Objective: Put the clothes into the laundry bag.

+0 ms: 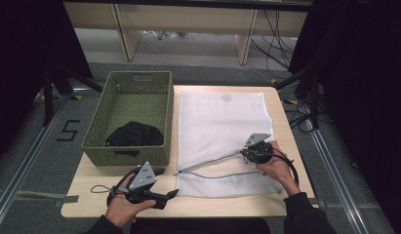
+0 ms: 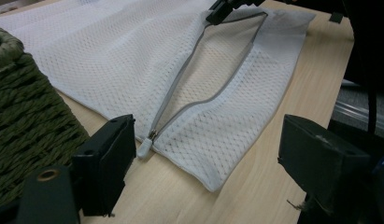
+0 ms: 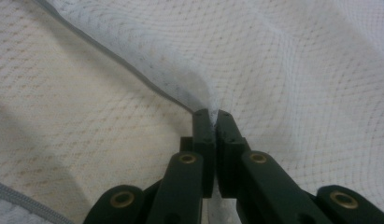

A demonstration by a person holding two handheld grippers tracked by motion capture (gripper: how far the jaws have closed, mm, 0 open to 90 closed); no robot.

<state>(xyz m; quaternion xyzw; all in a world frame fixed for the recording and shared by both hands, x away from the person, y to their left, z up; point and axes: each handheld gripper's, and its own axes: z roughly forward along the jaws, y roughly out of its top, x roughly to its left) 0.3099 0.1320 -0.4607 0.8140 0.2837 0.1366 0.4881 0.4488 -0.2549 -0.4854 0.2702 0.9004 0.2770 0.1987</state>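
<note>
The basket's (image 1: 130,118) dark cloth (image 1: 134,134) is a shapeless heap. At the table's (image 1: 222,202) three o'clock half lies the white mesh bag (image 1: 220,124), its grey zipper (image 2: 180,79) parted. The right gripper (image 3: 212,116) pinches its upper edge; the left gripper (image 2: 203,154) gapes near the zipper pull (image 2: 145,147).

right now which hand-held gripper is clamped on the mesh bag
The right hand-held gripper: its jaws are shut, pinching the white mesh bag by the zip opening. The left hand-held gripper stands open, holding nothing.

Green basket (image 1: 130,119), perhaps dark cloth (image 1: 134,134) inside.
</note>
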